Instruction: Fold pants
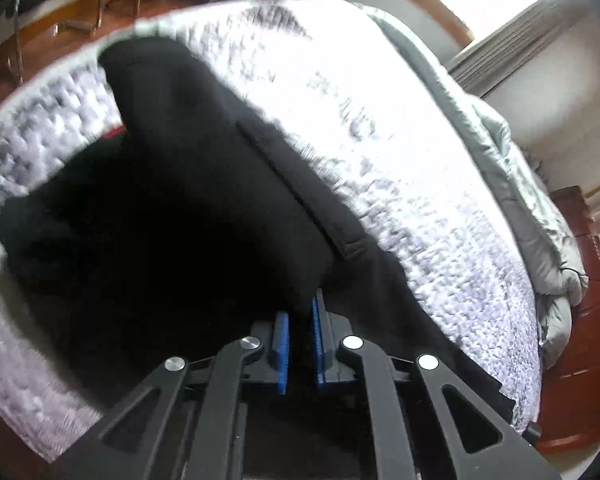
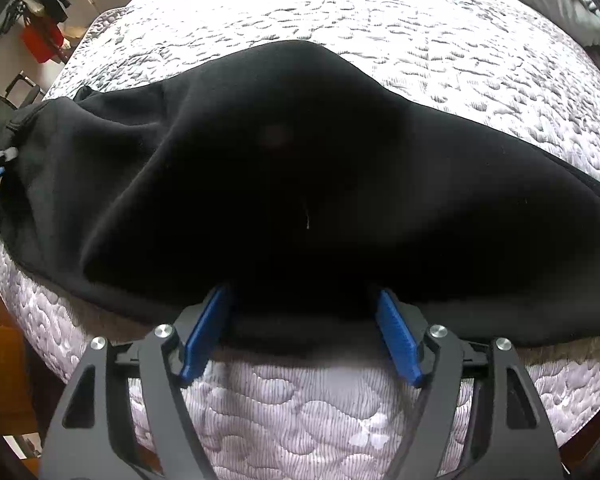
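Black pants lie on a quilted mattress, their length running left to right; the left claw is clamped on the fabric's edge, while the right claw, jaws apart, straddles the near edge, not yet gripping.

Black pants, soft fleecy-looking fabric, lying bunched and humped up in the middle on the bed; one side stretches off flat to the right, the other bunches toward the left; a stitched seam runs along one edge; near hem hangs just over the bed's edge
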